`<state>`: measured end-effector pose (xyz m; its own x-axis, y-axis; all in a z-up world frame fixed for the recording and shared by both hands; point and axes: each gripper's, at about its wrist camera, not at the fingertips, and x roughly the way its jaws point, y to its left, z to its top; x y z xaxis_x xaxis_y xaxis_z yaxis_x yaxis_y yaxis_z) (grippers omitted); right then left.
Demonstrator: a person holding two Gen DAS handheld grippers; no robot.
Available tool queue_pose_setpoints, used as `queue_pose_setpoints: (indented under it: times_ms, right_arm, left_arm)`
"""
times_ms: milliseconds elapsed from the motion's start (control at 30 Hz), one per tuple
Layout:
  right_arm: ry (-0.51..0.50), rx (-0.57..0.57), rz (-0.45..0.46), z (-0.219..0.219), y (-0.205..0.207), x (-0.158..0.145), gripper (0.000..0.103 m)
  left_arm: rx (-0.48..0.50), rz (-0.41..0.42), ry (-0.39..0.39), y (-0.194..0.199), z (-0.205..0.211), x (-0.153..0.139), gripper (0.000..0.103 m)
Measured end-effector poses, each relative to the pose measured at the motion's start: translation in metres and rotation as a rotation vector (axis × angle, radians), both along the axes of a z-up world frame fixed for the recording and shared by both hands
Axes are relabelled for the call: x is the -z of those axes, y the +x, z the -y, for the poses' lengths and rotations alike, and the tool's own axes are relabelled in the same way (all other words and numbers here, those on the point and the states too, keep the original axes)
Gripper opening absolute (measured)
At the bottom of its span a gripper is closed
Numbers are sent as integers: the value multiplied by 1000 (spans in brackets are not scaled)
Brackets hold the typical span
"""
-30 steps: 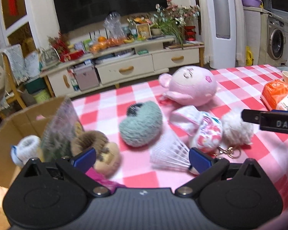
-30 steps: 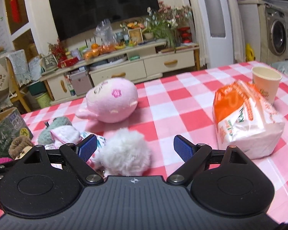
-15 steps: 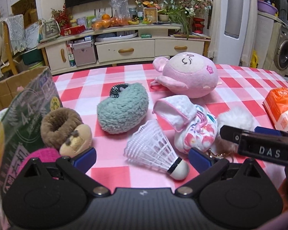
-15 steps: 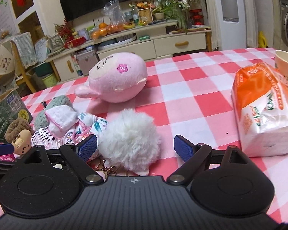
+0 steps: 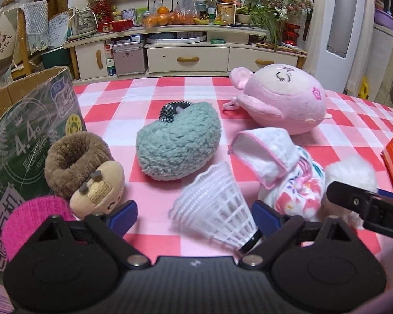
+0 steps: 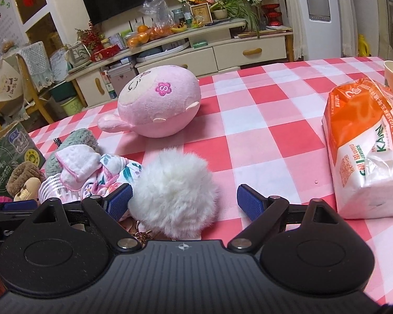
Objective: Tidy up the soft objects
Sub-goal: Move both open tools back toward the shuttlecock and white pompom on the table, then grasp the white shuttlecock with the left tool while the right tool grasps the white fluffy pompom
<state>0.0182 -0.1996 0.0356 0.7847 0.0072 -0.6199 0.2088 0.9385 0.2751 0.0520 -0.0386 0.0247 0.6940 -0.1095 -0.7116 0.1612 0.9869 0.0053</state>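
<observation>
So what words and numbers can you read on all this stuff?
"4.4g" on the green printed cardboard box; its Chinese lines are too blurred to read for sure.
"KAN" and "2020-2025" on the orange and white plastic tissue pack; its small print is unreadable.
"S" on the flower of the round pink plush toy.
"D" on the black bar of the right hand-held gripper; the rest is cut off.
</observation>
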Motion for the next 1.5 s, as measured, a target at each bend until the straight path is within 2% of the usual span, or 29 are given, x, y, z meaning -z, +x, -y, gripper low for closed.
queue_pose_setpoints:
  times_ms: [167,400,500,633,867,1167,1400,1500]
  right_arm:
    - [-14,-24,5,-2,1,1,103]
    - [-11,-33,13,-2,5,2,101]
    - [5,-34,14,0,6,2,94]
    - [-5,-40,-13,-2,9,6,75]
    - [-37,-44,5,-6,9,5,63]
    - [-40,-23,65,0,1,-4,61]
    - [-53,-34,110,-4,-4,-10,61]
    - [-64,-42,116,-8,-4,-11,61]
  left_arm:
    - [-5,-23,-2,7,-2,6,69]
    - [-12,-8,2,8,-10,3,47]
    - [-4,-4,-1,6,-12,3,44]
    - [-5,-6,-17,2,-15,3,40]
    - [-1,-24,-62,-4,-21,-2,30]
    - [12,-22,-103,-14,-33,-11,19]
    - [34,-13,-137,-23,-41,-19,18]
    - [81,-27,-161,-25,-40,-19,18]
